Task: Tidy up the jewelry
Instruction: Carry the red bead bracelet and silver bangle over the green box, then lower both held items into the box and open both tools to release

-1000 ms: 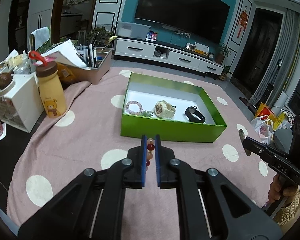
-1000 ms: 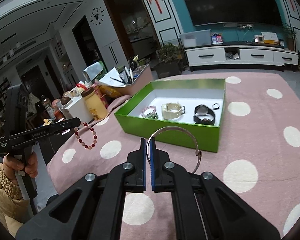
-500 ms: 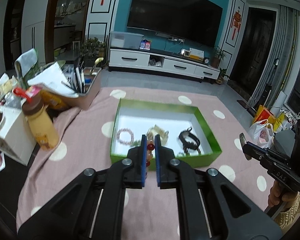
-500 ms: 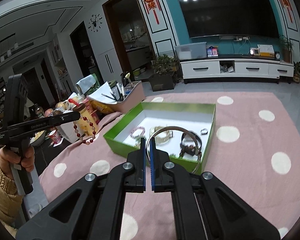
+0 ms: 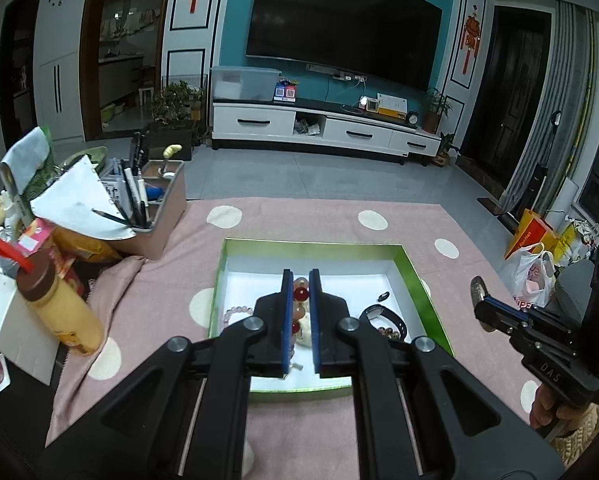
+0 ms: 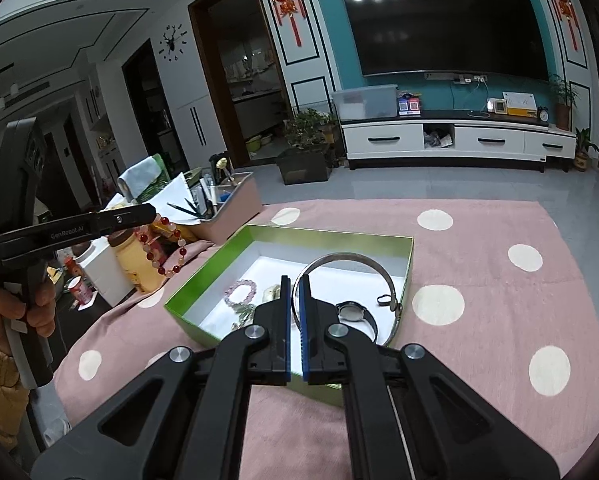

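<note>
The left gripper (image 5: 300, 280) grasps a bead bracelet (image 6: 164, 248) above the green box (image 6: 203, 285). The right gripper (image 6: 295, 286) is clenched on a silver bangle (image 6: 345, 258), also over the box on the desk (image 6: 479, 280).

A box (image 6: 407, 264) sits on the table (image 6: 479, 360), holding a bracelet (image 6: 241, 292) left of a watch (image 6: 353, 314).

Inside the green box (image 6: 203, 295): one pink bead bracelet (image 6: 241, 291), two watches, cream (image 6: 272, 292) and black (image 6: 355, 314), and one small ring (image 5: 384, 295). Above the box, two more pieces: one red-and-peach bead bracelet (image 6: 164, 249), one silver bangle (image 6: 349, 258).
</note>
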Demonstrator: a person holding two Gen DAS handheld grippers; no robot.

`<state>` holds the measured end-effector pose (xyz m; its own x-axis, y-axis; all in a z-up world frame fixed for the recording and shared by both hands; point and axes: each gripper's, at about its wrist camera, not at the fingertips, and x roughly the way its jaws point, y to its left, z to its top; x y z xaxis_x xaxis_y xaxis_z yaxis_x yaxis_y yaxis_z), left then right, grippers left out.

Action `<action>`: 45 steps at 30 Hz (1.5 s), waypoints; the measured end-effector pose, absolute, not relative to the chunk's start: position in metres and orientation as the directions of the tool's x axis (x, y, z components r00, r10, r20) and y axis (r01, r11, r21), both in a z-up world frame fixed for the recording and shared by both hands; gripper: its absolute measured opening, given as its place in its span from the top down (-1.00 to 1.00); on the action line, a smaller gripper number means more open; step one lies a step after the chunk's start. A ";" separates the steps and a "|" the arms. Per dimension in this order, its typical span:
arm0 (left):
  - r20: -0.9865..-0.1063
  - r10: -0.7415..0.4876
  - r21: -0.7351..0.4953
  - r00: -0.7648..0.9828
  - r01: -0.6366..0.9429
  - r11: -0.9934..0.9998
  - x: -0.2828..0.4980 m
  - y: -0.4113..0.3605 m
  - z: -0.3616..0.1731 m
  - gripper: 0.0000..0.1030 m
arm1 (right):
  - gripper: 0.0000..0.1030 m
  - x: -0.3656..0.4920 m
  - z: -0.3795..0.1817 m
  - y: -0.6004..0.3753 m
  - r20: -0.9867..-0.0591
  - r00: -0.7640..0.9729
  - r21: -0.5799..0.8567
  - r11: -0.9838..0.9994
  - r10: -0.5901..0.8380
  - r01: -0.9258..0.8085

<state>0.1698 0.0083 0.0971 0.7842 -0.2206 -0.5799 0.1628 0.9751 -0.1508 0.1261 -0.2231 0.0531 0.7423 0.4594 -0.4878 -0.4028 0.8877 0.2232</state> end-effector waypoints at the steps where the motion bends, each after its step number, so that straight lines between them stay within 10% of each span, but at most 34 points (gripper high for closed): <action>1: -0.585 -0.216 -0.145 0.782 0.161 0.976 0.176 0.006 0.096 0.86 | 0.94 0.132 0.052 -0.222 -0.494 0.741 0.220 0.890 0.455 -0.399; 45: -0.783 -0.117 -0.083 0.611 0.084 0.993 0.308 -0.004 -0.009 0.86 | 0.94 0.273 -0.016 -0.182 -0.728 0.564 0.257 0.918 0.390 -0.303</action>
